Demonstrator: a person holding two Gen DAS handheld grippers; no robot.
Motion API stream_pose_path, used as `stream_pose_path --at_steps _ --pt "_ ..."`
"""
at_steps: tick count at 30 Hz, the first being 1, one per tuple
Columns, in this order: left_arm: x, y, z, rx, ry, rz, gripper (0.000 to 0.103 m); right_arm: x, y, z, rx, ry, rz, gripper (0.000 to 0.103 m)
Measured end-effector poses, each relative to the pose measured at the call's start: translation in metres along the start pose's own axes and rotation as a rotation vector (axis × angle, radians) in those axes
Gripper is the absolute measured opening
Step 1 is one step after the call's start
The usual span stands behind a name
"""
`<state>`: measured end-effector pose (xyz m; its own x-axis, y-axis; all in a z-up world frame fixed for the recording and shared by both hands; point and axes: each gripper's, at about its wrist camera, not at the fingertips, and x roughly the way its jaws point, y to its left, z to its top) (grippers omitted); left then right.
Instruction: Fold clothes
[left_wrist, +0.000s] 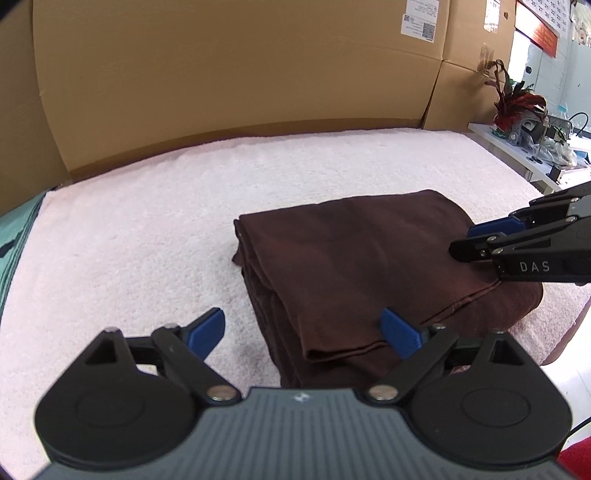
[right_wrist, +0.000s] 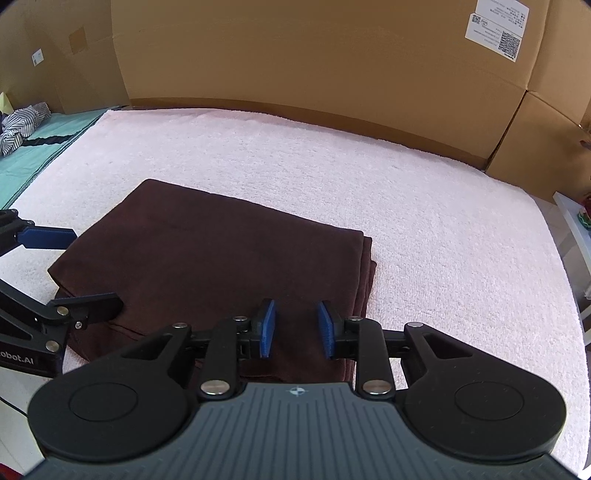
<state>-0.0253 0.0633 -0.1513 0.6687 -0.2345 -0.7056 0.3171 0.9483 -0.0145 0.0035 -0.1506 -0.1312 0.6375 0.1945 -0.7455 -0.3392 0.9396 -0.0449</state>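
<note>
A dark brown garment (left_wrist: 351, 266) (right_wrist: 221, 258) lies folded into a thick rectangle on a white fleecy blanket (left_wrist: 147, 221) (right_wrist: 406, 203). My left gripper (left_wrist: 303, 328) (right_wrist: 92, 271) is open wide at the fold's near left corner, one blue pad over the blanket and the other over the cloth. My right gripper (right_wrist: 297, 328) (left_wrist: 467, 242) hovers at the garment's right-hand edge. Its blue pads stand a narrow gap apart, with flat cloth showing below and nothing pinched between them.
Tall cardboard boxes (left_wrist: 221, 74) (right_wrist: 314, 55) wall off the far side of the blanket. A teal mat with a striped garment (right_wrist: 22, 125) lies to the left. A white shelf (left_wrist: 517, 155) with a red plant (left_wrist: 513, 103) stands at the right.
</note>
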Motion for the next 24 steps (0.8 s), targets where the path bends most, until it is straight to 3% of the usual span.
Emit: stream_pose_path --at_steps 8,12,17,24 --pt "0.009 0.018 -0.007 -0.088 0.006 -0.072 0.101 -0.003 0.001 -0.011 -0.018 -0.059 -0.006 0.028" --pt "0.008 0.018 -0.005 -0.054 -0.001 -0.08 0.102 -0.01 0.001 -0.012 -0.063 -0.085 -0.029 0.028" --pt "-0.007 0.014 -0.002 0.04 -0.035 -0.054 0.099 -0.032 -0.028 -0.023 0.041 -0.069 -0.106 0.028" --pt "-0.027 0.034 -0.013 0.006 -0.017 -0.016 0.089 -0.048 -0.06 -0.045 0.207 -0.015 -0.15 0.031"
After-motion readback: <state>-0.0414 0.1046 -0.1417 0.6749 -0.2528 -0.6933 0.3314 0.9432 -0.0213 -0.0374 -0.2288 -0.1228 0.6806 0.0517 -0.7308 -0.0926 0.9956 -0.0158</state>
